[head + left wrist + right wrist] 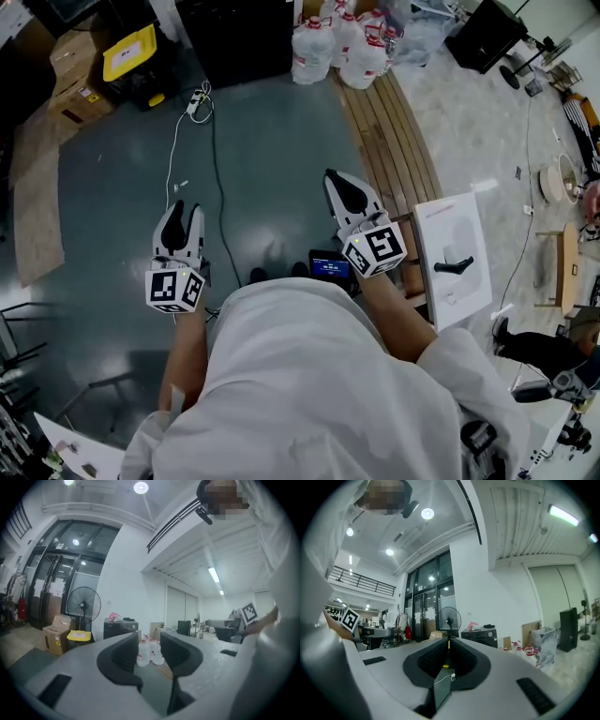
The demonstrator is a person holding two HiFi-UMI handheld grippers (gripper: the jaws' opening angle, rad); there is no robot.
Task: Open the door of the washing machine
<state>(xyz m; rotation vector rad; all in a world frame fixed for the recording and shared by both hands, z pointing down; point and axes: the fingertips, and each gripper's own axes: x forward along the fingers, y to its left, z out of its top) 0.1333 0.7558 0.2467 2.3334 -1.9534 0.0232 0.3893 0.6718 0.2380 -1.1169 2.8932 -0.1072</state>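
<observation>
A black box-shaped machine [234, 37] stands at the far edge of the grey floor, well ahead of both grippers; it also shows as a dark cabinet [121, 629] in the left gripper view and as a dark cabinet [480, 637] in the right gripper view. I cannot make out its door from here. My left gripper [185, 210] is held level over the floor, its jaws apart [149, 641] and empty. My right gripper [345, 187] is also held level, with its jaws drawn together at the tips [449, 644] and nothing in them.
Large water bottles [337, 42] cluster beside the machine, at the end of a wooden bench [389, 141]. Cardboard boxes and a yellow case [131, 52] sit far left. A white cable [178, 141] trails across the floor. A standing fan [83, 606] is nearby.
</observation>
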